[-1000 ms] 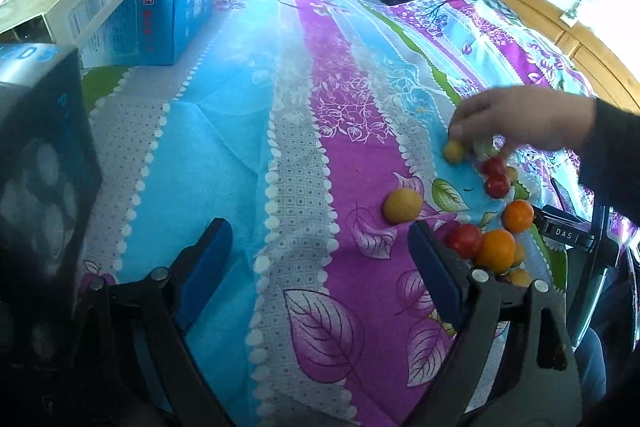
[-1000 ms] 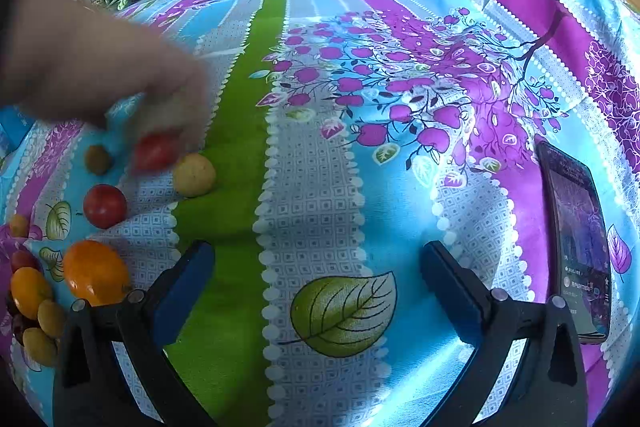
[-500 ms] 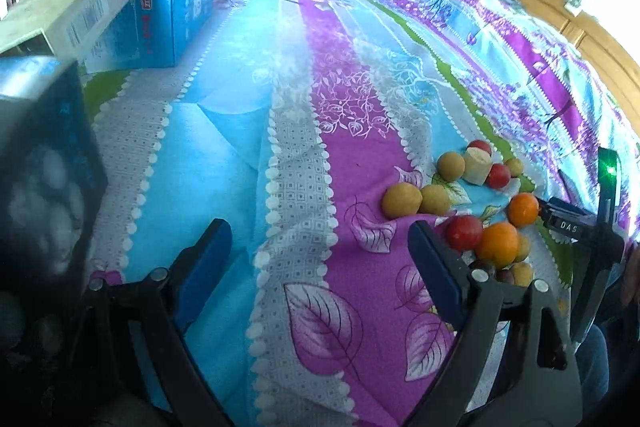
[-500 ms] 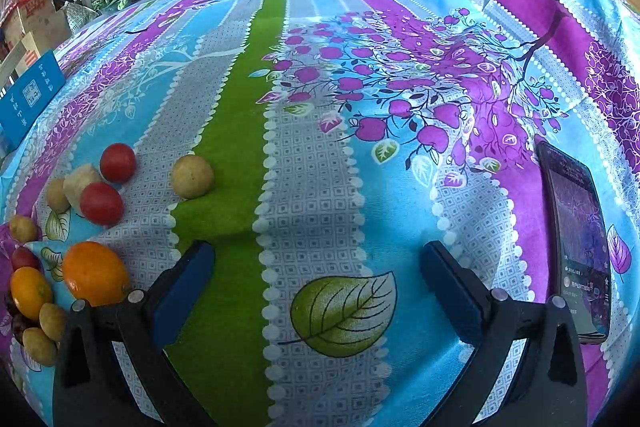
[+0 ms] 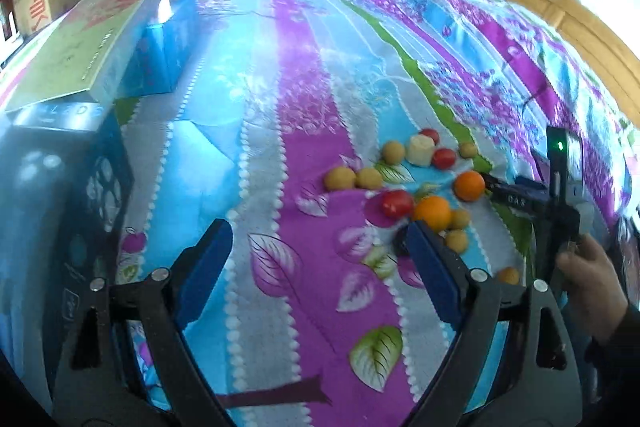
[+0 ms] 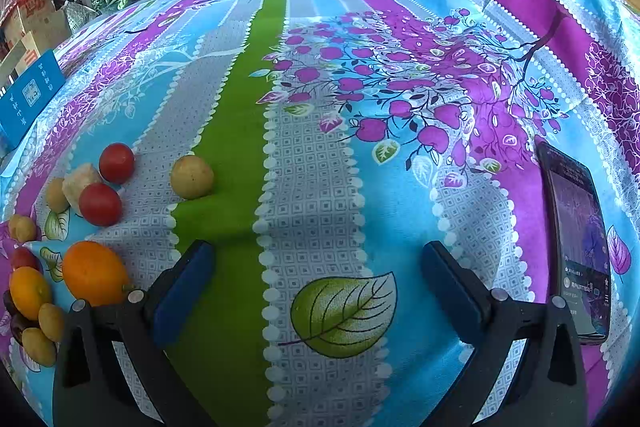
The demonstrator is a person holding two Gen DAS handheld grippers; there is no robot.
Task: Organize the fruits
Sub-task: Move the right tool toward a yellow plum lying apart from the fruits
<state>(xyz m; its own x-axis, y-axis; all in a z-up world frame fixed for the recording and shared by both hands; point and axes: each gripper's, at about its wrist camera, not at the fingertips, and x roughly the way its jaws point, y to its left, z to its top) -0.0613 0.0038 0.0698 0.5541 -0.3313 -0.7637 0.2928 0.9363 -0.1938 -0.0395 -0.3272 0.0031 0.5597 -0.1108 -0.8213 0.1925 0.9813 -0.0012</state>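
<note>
Several small fruits lie loose on a flowered cloth. In the left wrist view I see two oranges (image 5: pixel 432 213), red tomatoes (image 5: pixel 396 203), yellow-brown round fruits (image 5: pixel 339 179) and a pale chunk (image 5: pixel 420 150). In the right wrist view an orange (image 6: pixel 94 273), two tomatoes (image 6: pixel 100 203) and a lone yellow fruit (image 6: pixel 191 177) lie at the left. My left gripper (image 5: pixel 316 247) is open and empty, left of the fruits. My right gripper (image 6: pixel 314 267) is open and empty, right of them; it also shows in the left wrist view (image 5: pixel 556 203), held by a hand.
Blue boxes (image 5: pixel 168 47) and a long green box (image 5: pixel 84 39) stand at the left. A dark box (image 5: pixel 52 187) is close at the near left. A phone (image 6: pixel 576 239) lies on the cloth at the right. Clothes pile at the far end.
The bare hand that was among the fruits a second ago has withdrawn. The fruits it touched now lie still. The left gripper has shifted and tilted a little; the right has not moved.
</note>
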